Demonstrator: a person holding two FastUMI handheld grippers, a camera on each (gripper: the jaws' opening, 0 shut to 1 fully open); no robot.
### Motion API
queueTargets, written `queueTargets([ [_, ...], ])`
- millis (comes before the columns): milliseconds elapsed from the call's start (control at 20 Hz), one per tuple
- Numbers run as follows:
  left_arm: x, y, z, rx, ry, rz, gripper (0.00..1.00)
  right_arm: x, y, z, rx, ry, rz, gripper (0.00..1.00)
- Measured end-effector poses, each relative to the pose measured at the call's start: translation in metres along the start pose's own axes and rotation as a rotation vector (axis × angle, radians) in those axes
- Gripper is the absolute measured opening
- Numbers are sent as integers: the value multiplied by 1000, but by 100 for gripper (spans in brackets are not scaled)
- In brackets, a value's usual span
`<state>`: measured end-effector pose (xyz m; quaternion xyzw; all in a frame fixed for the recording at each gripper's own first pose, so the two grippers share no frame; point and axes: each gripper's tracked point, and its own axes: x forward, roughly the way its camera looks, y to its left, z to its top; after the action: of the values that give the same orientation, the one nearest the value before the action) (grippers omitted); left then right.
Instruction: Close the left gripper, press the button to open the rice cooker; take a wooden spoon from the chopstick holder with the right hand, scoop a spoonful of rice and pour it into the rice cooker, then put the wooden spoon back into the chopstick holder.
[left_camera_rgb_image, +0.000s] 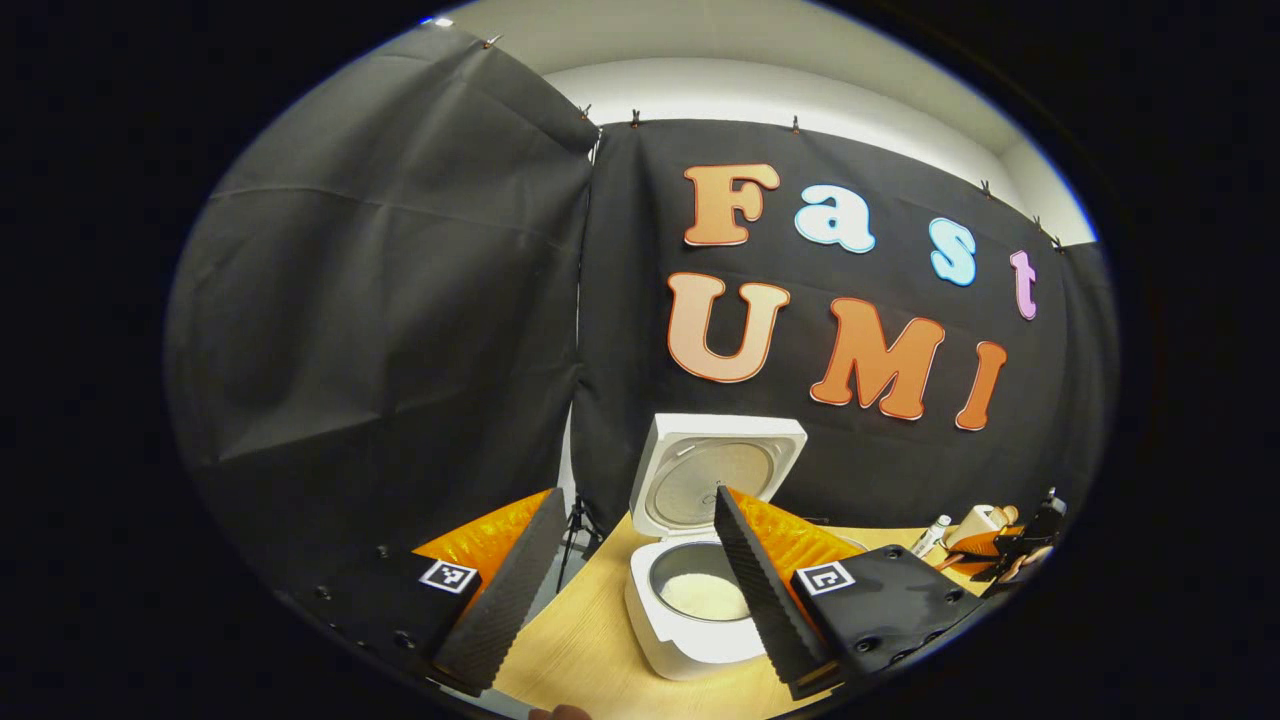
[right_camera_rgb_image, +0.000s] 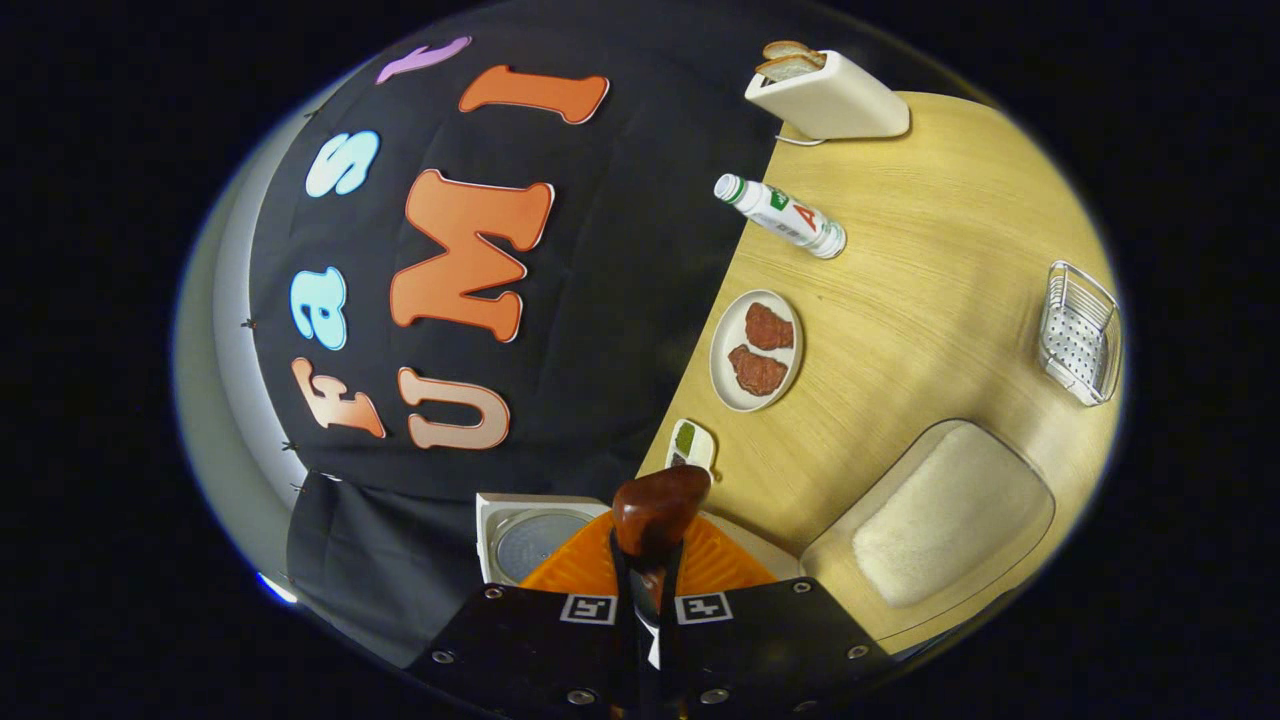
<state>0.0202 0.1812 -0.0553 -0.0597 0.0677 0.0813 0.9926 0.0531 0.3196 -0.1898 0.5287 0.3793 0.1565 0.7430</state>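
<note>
gripping the wooden spoon (right_camera_rgb_image: 660, 512) in your right gripper (right_camera_rgb_image: 648, 580), you are passing a plate (right_camera_rgb_image: 722, 385) of two meat patties (right_camera_rgb_image: 762, 348), a bottle (right_camera_rgb_image: 782, 215) and a toaster (right_camera_rgb_image: 835, 98). your left gripper (left_camera_rgb_image: 625, 575) is hanging open before the rice cooker (left_camera_rgb_image: 690, 640), lid (left_camera_rgb_image: 712, 478) up, rice (left_camera_rgb_image: 705, 596) sitting inside.

Left gripper (left_camera_rgb_image: 620, 585) hovers level with jaws spread wide, while right gripper (right_camera_rgb_image: 648, 590), rolled sideways, has jaws pinched together.

A toaster (right_camera_rgb_image: 830, 97), bottle (right_camera_rgb_image: 782, 215), meat plate (right_camera_rgb_image: 757, 350) and wire basket (right_camera_rgb_image: 1078, 333) sit apart.
</note>
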Motion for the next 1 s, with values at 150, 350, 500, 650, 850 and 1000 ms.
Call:
queueTargets([
  [150,-2,1,0,15,0,-7,100,16,28,-8,-2,16,37,7],
  [350,-4,3,-1,26,5,-13,100,39,56,-23,-24,38,63,7],
  [500,-2,5,-6,34,18,-17,100,57,73,-30,-52,33,66,7],
  [650,-4,4,-9,34,26,-30,100,70,89,-39,-117,24,66,7],
  [850,-8,-1,-12,40,34,-58,100,89,106,-50,-231,-6,48,7],
  [1000,-9,0,-16,56,48,-68,100,99,116,-65,-293,-4,43,7],
])
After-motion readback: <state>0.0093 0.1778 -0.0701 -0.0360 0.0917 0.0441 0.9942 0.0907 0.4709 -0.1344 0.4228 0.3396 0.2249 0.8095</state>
